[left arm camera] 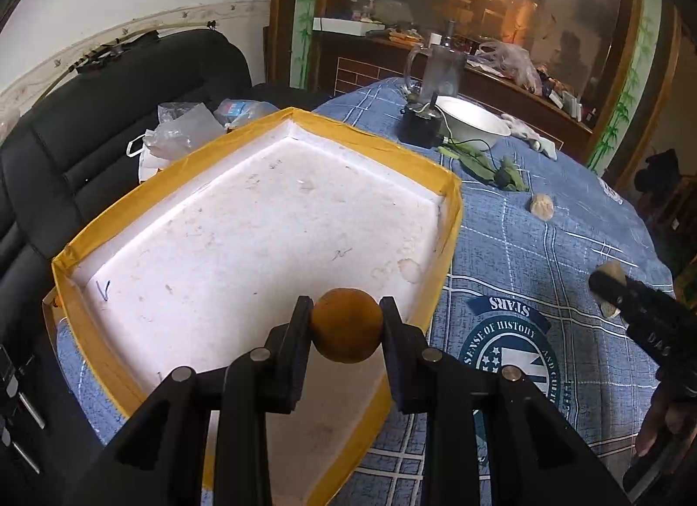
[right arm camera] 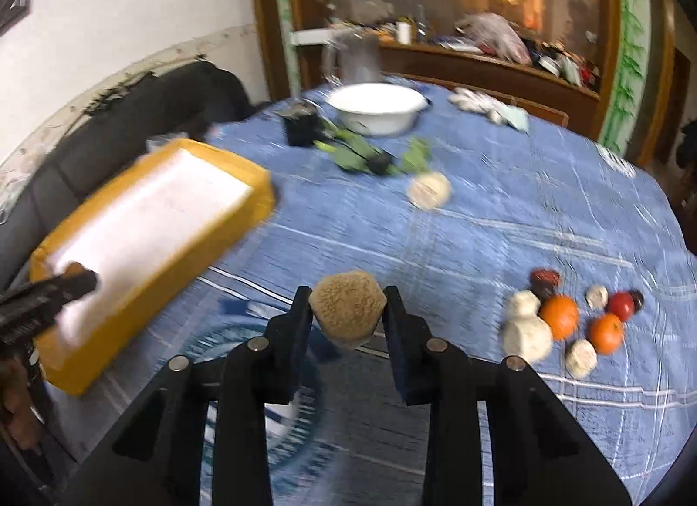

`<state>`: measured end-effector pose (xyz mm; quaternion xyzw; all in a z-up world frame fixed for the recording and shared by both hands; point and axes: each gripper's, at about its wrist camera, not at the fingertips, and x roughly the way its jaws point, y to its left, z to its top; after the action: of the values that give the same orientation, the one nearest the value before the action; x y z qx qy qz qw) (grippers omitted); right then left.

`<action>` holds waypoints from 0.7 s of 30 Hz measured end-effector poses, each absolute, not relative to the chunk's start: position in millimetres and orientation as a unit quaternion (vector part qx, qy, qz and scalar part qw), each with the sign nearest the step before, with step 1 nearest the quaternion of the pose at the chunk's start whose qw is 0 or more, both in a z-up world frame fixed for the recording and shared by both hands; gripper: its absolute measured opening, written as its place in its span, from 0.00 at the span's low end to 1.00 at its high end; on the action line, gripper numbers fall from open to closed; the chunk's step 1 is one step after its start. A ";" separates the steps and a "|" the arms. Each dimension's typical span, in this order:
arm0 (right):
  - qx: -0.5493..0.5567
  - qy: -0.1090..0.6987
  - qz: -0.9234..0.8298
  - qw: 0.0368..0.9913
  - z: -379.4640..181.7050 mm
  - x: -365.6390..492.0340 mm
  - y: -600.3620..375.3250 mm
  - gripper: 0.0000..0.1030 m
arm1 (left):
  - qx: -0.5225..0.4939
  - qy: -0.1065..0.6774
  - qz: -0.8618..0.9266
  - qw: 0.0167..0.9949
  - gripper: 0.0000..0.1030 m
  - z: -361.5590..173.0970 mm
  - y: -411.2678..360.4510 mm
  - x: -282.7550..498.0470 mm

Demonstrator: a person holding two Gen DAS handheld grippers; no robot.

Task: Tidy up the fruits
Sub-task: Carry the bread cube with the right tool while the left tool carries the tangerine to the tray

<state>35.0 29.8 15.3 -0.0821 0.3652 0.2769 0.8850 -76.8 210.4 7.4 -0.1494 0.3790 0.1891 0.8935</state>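
Overhead, our left gripper (left arm camera: 347, 325) clamps an orange (left arm camera: 347, 325) above the tray (left arm camera: 453, 218); our right gripper (right arm camera: 347, 314) clamps a foam-netted fruit (right arm camera: 347, 310).

Your way into the yellow-rimmed foam tray (left arm camera: 261, 218) at the left is bare inside with only its low rim to clear, the blue cloth (right arm camera: 479, 236) between tray and fruit cluster (right arm camera: 562, 323) at near right lies open, while bowl (right arm camera: 377, 107) and leaves (right arm camera: 370, 153) crowd the far side.
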 end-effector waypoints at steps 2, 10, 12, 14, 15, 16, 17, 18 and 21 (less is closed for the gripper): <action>-0.082 0.355 0.296 0.883 26.1 27.4 41.8 0.33 | -0.150 0.376 0.193 0.894 0.29 9.8 211.6 -79.8; -0.091 0.334 0.372 0.862 45.1 13.8 113.8 0.34 | -0.156 0.375 0.243 0.881 0.29 11.2 237.1 -86.7; -0.091 0.340 0.387 0.852 39.4 14.3 134.3 0.34 | -0.159 0.372 0.254 0.878 0.29 9.7 245.4 -87.2; -0.097 0.341 0.395 0.847 33.5 14.8 151.7 0.34 | -0.157 0.376 0.267 0.873 0.29 6.9 254.4 -84.8; -0.099 0.346 0.398 0.844 30.1 15.7 157.4 0.34 | -0.160 0.377 0.271 0.871 0.29 5.8 258.2 -84.2; -0.101 0.351 0.401 0.840 26.2 17.1 164.7 0.34 | -0.159 0.377 0.276 0.870 0.29 5.1 261.2 -83.2; -0.104 0.353 0.404 0.838 22.6 18.2 171.2 0.34 | -0.155 0.380 0.282 0.867 0.29 3.7 264.5 -80.4; -0.109 0.354 0.405 0.836 19.0 19.5 177.6 0.34 | -0.154 0.382 0.286 0.865 0.29 2.3 266.5 -79.0; -0.119 0.361 0.409 0.830 10.7 23.8 194.5 0.34 | -0.151 0.385 0.299 0.860 0.29 -2.4 272.8 -75.0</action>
<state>23.8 194.5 10.7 -0.1189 0.3608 0.4088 0.8298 -75.0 272.8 -2.4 -0.1509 0.3849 0.2987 0.8602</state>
